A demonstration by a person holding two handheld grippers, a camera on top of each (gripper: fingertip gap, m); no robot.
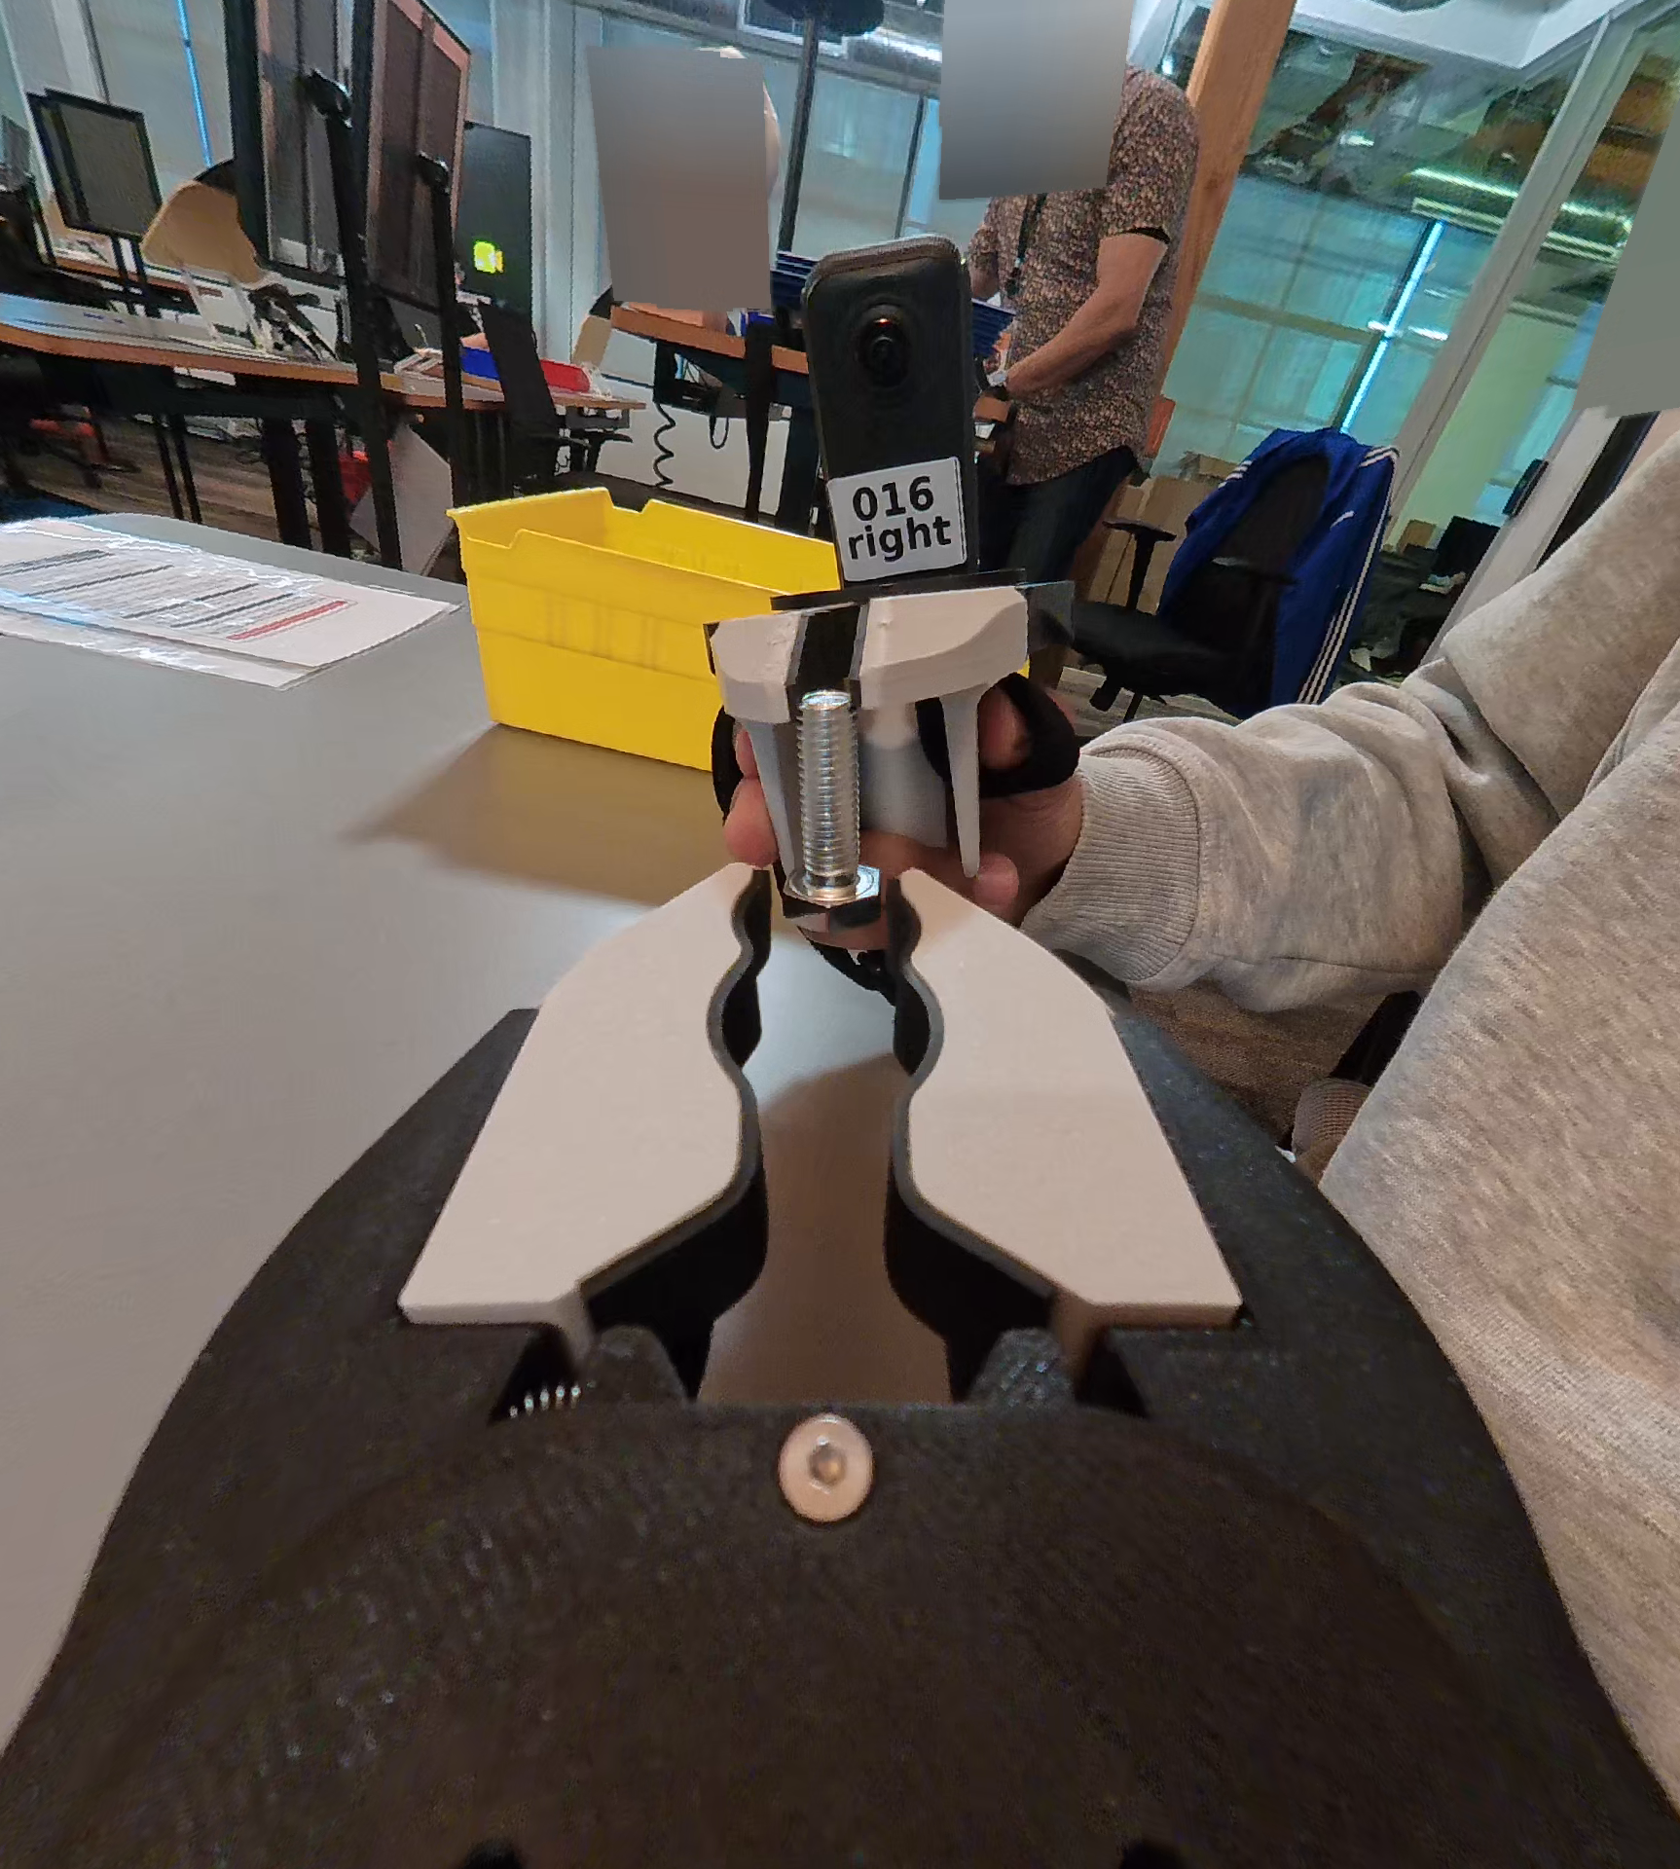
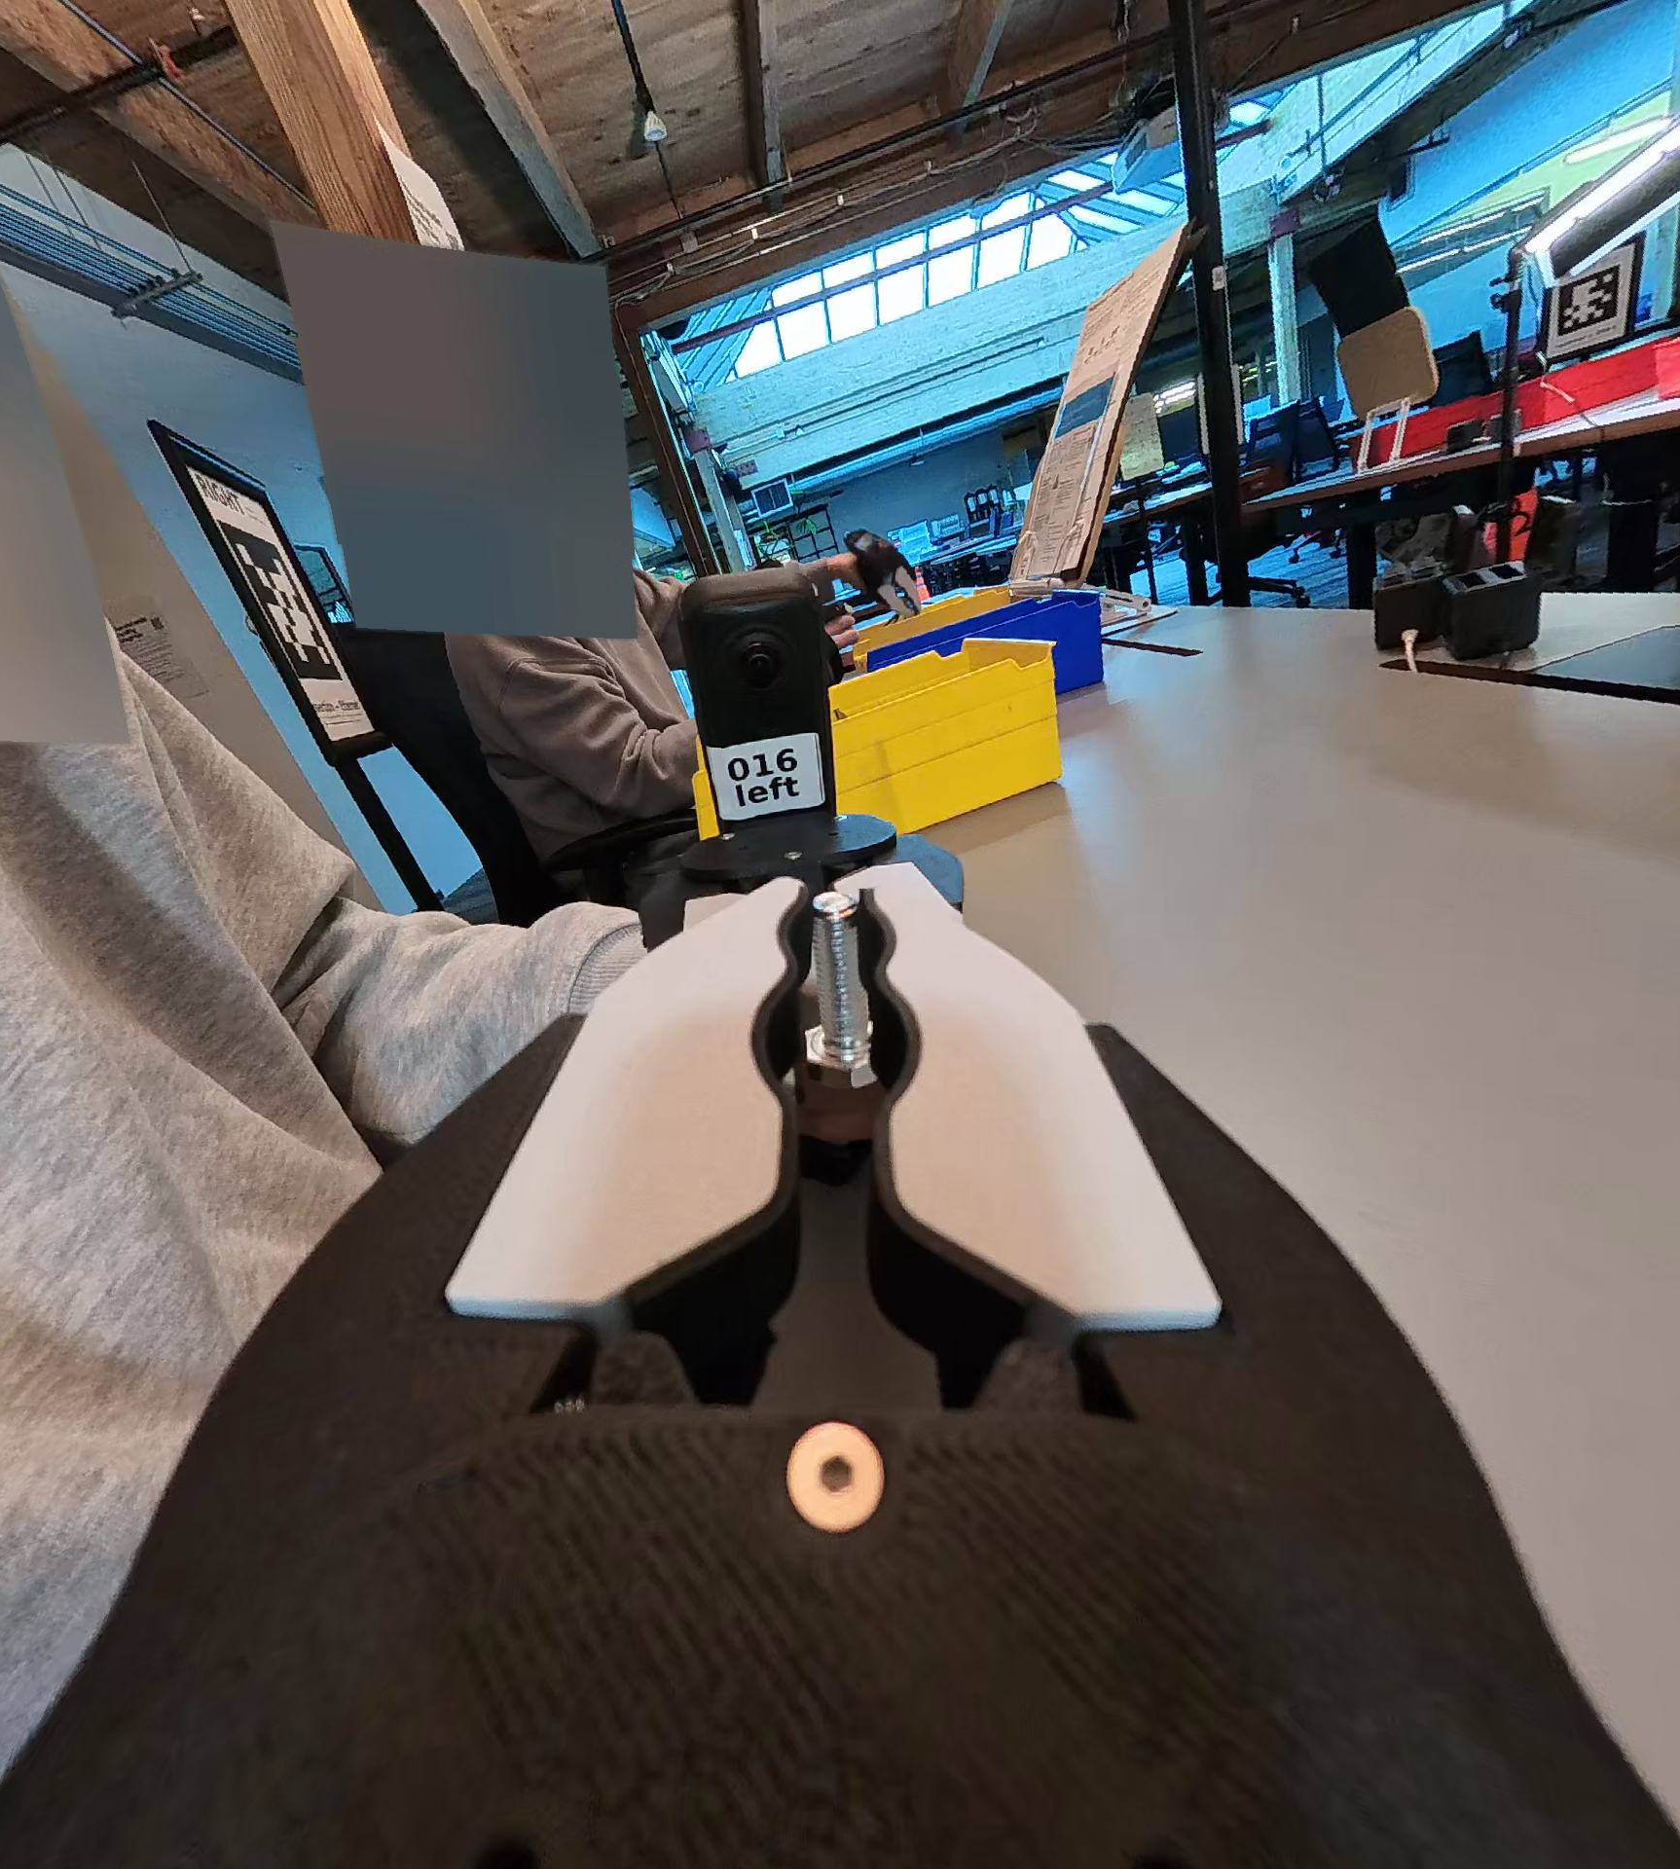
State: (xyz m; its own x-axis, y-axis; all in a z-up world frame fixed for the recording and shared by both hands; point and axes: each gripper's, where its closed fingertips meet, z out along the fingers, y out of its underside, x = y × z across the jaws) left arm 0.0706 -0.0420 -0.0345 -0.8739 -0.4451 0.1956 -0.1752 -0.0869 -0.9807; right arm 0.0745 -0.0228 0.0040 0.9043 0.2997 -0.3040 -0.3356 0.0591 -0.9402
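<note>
Above a grey table (image 1: 158, 910), the right gripper (image 2: 831, 910) pinches the tip of a shiny threaded bolt (image 1: 824, 789) carrying a hex nut (image 1: 831, 890). Facing it, the left gripper (image 1: 831, 905) closes its narrowly parted white fingers (image 1: 634, 1092) on the nut end. Behind them sits a yellow bin (image 1: 593, 627).

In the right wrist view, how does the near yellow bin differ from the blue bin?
The yellow bin is bright yellow, the blue bin dark blue. The yellow bin stands nearer the camera; the blue bin sits behind it, partly hidden by it. Both are open-topped plastic bins on the grey table.
</note>
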